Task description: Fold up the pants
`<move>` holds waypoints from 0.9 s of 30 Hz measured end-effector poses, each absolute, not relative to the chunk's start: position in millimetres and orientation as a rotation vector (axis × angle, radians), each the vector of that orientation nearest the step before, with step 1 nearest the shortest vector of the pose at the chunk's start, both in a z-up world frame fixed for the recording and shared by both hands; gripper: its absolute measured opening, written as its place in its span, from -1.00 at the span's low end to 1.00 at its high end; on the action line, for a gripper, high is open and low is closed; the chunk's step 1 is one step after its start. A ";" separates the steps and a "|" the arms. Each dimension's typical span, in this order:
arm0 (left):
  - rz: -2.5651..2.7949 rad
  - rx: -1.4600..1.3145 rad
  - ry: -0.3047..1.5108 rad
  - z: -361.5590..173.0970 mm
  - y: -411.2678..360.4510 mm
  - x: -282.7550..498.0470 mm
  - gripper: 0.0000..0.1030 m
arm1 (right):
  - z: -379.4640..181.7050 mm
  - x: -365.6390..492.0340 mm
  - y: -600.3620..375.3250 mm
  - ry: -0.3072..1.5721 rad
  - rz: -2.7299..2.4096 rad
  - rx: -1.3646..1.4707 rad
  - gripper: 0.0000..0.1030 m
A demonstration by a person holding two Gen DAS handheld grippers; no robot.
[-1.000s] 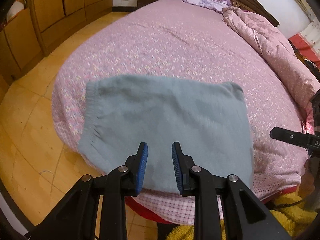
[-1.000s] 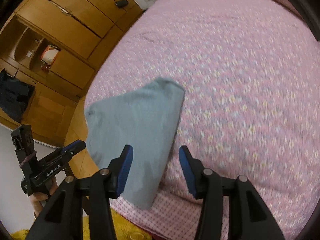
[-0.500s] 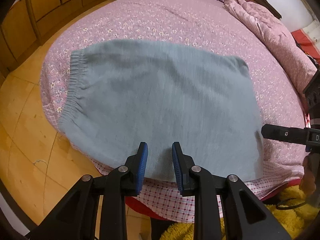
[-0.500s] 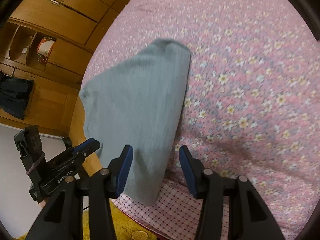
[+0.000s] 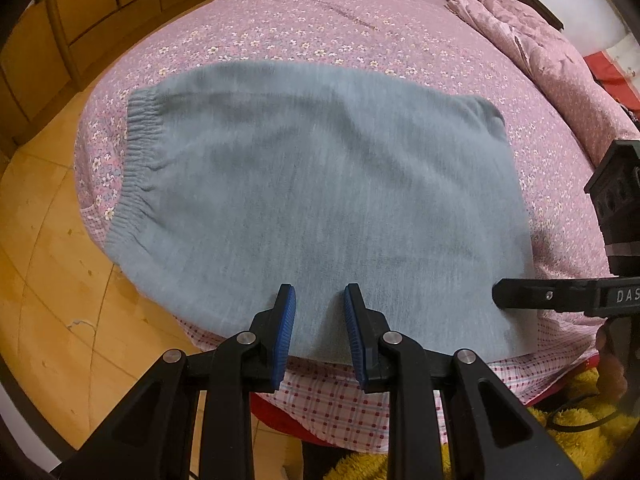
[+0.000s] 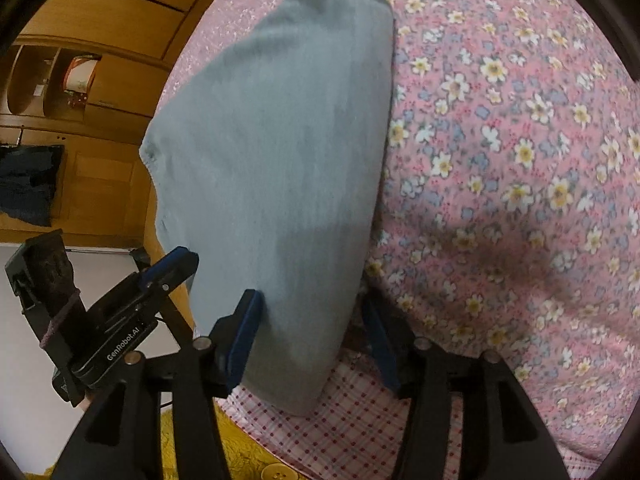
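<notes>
Both grippers have dropped closer to the grey pants [image 5: 320, 184], folded flat at the bed's [image 5: 320, 32] 6 o'clock edge; the left gripper [image 5: 320, 312] hovers narrowly spread and empty, the right gripper [image 6: 308, 336] opening astride the near corner, apparently to grab it.

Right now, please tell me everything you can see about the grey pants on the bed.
The grey pants look like soft knit fabric, folded into a broad, flat panel. A gathered elastic waistband runs along the left edge in the left wrist view. They lie on the pink flowered bedsheet, near the bed's front edge, with the lower left part hanging over it. Nothing visibly grips them.
</notes>
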State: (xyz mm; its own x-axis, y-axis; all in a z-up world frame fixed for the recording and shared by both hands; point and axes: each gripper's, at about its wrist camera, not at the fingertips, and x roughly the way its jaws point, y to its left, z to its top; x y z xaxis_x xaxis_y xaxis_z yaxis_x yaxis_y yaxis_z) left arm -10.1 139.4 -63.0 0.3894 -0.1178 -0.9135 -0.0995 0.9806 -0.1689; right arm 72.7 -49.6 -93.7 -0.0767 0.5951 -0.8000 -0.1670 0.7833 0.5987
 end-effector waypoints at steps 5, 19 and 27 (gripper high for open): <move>-0.012 -0.202 1.170 -62.8 139.0 -10.2 -0.65 | -84.7 72.4 -48.6 1.481 0.677 0.353 -0.06; -0.011 -0.196 1.171 -63.6 137.9 -10.2 -0.65 | -61.2 74.0 -51.4 1.403 0.716 0.323 -0.69; -0.019 -0.186 1.161 -62.6 135.3 -10.2 -0.65 | -13.3 61.5 -45.6 1.197 0.828 0.201 -0.79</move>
State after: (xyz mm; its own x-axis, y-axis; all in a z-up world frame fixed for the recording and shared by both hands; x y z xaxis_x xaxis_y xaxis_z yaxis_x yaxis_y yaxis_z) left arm -10.2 135.3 -62.6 0.4004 -0.1113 -0.9096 -0.0813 0.9844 -0.1562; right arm 61.5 -45.6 -13.3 0.1183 0.6608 -0.7412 -0.4610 0.6976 0.5484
